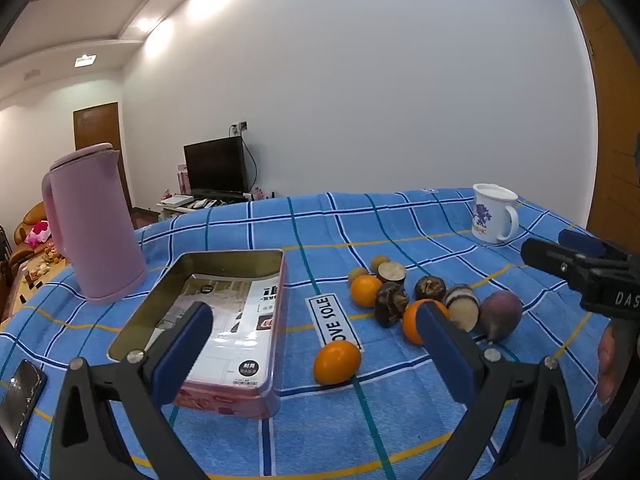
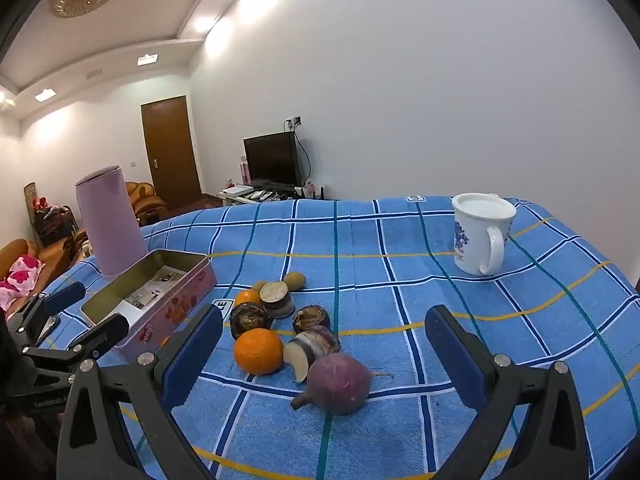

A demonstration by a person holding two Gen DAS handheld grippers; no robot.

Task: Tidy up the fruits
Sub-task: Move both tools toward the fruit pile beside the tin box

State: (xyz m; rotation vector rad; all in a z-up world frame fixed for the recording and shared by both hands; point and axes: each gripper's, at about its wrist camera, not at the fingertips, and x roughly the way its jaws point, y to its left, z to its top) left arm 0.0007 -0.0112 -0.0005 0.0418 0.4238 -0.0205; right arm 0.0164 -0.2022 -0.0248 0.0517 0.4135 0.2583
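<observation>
Fruit [image 2: 280, 328] lay loose in a cluster on the blue cloth [image 2: 400, 240] beside the open tin [image 1: 224, 264], presumably its bin, while you held the left gripper [image 1: 316, 344] and right gripper [image 2: 324, 356] wide and empty, ready to pick.

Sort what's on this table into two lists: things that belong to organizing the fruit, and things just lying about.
For the job: oranges, purple fruit, brown fruits, tin.

Lying about: jug, mug, phone, cloth.
</observation>
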